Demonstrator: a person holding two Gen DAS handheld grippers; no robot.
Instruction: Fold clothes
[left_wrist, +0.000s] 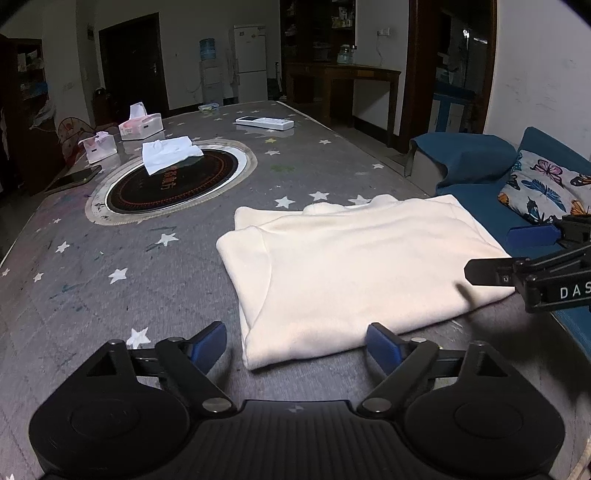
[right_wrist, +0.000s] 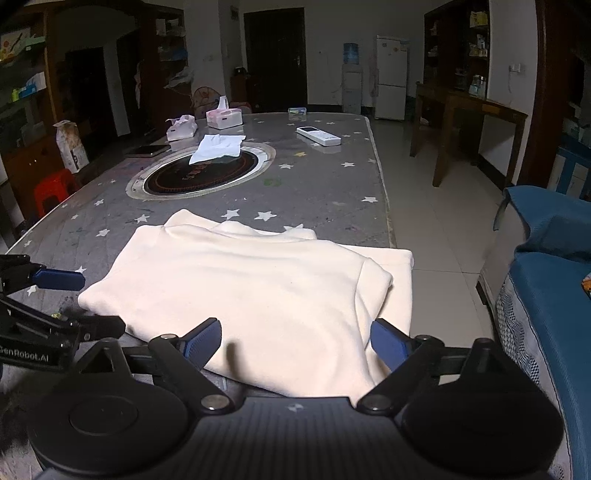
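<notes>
Cream garment (right_wrist: 251, 291) lying folded into a layered rectangle at the near desk (left_wrist: 110, 258) corner, right edge overhanging. Left tongs (left_wrist: 295, 341) and right tongs (right_wrist: 295, 341) both spread wide, holding nothing. Further fold or finished stack: unclear. Remote (left_wrist: 265, 122), tissues (left_wrist: 170, 153) well apart, not obstructing.

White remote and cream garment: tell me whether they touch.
Apart. The right wrist view shows the white remote far up the table, with starred tablecloth between it and the cream garment.
</notes>
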